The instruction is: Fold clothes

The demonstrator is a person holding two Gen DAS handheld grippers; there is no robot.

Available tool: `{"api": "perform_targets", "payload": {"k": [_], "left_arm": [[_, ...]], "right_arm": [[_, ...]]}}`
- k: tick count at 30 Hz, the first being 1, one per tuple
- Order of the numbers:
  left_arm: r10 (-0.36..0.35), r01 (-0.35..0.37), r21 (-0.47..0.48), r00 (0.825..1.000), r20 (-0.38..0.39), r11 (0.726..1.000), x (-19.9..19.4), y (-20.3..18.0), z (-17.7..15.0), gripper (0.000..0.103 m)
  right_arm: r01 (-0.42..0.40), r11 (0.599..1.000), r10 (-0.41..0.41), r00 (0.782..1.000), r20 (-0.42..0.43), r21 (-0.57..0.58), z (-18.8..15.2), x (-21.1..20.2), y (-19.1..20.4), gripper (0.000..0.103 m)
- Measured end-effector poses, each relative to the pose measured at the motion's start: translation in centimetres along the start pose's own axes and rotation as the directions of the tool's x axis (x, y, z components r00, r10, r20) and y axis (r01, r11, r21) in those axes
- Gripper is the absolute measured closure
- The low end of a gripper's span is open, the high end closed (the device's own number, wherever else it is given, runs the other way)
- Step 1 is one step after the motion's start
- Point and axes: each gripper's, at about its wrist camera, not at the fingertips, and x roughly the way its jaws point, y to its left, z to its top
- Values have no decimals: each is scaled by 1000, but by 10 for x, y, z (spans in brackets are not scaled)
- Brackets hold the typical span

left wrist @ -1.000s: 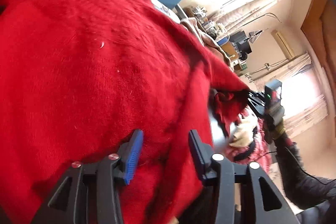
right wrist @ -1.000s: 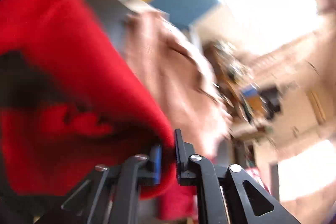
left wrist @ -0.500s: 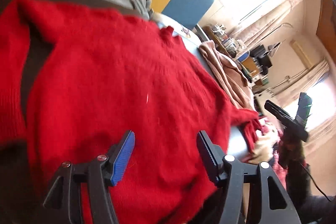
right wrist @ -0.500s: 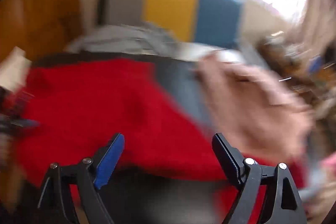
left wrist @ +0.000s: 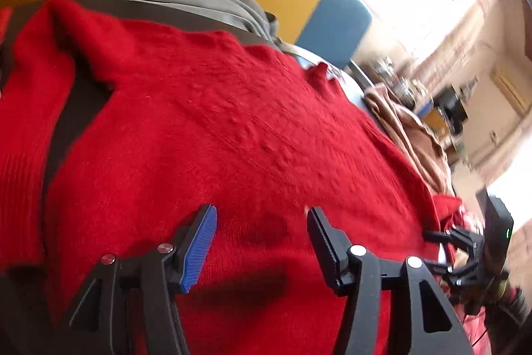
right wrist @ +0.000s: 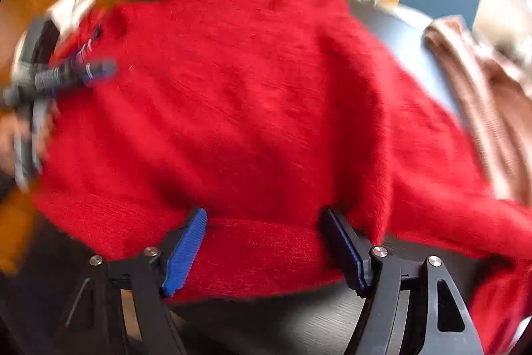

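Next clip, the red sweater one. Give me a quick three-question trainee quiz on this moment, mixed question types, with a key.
1. True or false: the left gripper is clamped on the red sweater.
2. Which part of the sweater lies between the right gripper's open fingers? A) ribbed hem B) neckline C) sleeve cuff
3. Fill in: the garment lying to the right of the sweater is ____ in colour.

Key: 1 false, it is open; 2 A; 3 brown.

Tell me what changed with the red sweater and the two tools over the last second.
The right tool let go: a second ago it was shut on a raised fold of the sweater, now it is open at the hem. The sweater went from bunched and lifted to spread flat. The left tool stayed open over the sweater. The tan garment still lies beside it.
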Motion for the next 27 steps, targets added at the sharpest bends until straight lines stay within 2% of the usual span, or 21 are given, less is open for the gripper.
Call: {"api": "perform_targets", "payload": {"k": [3, 5, 7, 9, 13, 14, 17, 20, 22, 23, 24, 27], "left_arm": [[20, -21, -40, 1000, -20, 999, 0, -19, -7, 45], [17, -17, -1, 997, -75, 1000, 2, -37, -5, 45], [17, -13, 42, 995, -94, 999, 5, -50, 5, 43], [33, -26, 95, 997, -70, 995, 4, -59, 23, 43], [56, -55, 163, 998, -4, 985, 17, -72, 77, 41], [67, -68, 182, 998, 11, 981, 23, -75, 89, 41], [123, -122, 224, 992, 9, 967, 60, -78, 124, 41], [171, -165, 252, 985, -5, 954, 98, -68, 149, 41], [233, -215, 274, 972, -36, 937, 117, -50, 150, 41], [258, -238, 291, 965, -33, 927, 126, -39, 149, 41], [263, -248, 291, 965, -13, 924, 129, -30, 151, 38], [263, -265, 230, 964, 43, 936, 124, -4, 164, 39]], "right_arm": [[-6, 998, 6, 1000, -9, 60, -14, -11, -26, 30], [-24, 991, 30, 999, -41, 128, -4, -17, -34, 29], [-66, 986, 62, 998, 31, 153, 23, -28, -31, 28], [-110, 978, 92, 990, 103, 175, 49, -39, -29, 23], [-202, 956, 148, 958, 245, 213, 102, -59, -24, 0], [-239, 941, 173, 949, 265, 241, 116, -51, -25, 0], [-302, 874, 209, 941, 265, 382, 153, -1, -41, 0], [-183, 871, 102, 975, 195, 457, 170, 48, -57, 0], [-100, 860, 32, 989, 143, 501, 181, 80, -67, 0], [-59, 857, -4, 993, 121, 511, 187, 95, -71, 0], [-22, 879, -44, 991, 126, 476, 195, 101, -68, 0], [86, 925, -145, 981, 132, 370, 222, 121, -56, 0]]}}
